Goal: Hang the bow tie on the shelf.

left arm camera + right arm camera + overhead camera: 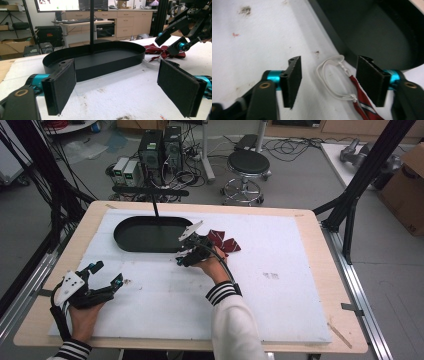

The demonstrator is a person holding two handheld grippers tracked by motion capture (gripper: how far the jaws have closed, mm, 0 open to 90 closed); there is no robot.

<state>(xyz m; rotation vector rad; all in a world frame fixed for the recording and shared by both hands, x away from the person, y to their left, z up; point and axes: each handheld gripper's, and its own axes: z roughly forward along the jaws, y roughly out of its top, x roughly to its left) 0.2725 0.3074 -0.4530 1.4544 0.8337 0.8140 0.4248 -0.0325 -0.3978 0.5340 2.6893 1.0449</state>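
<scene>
Clearly early going: the right hand-held gripper [328, 82] hung half-spread around the white loop [332, 77] of the red cloth item [223, 241], unpinched, lying beside the black tray [150, 234].

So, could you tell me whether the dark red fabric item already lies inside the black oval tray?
No, the dark red fabric item lies on the white foam beside the black oval tray.

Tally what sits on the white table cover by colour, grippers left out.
Black: 1, the oval tray
Dark red: 1, the cloth piece, with a white cord loop at its end
Total: 2
</scene>
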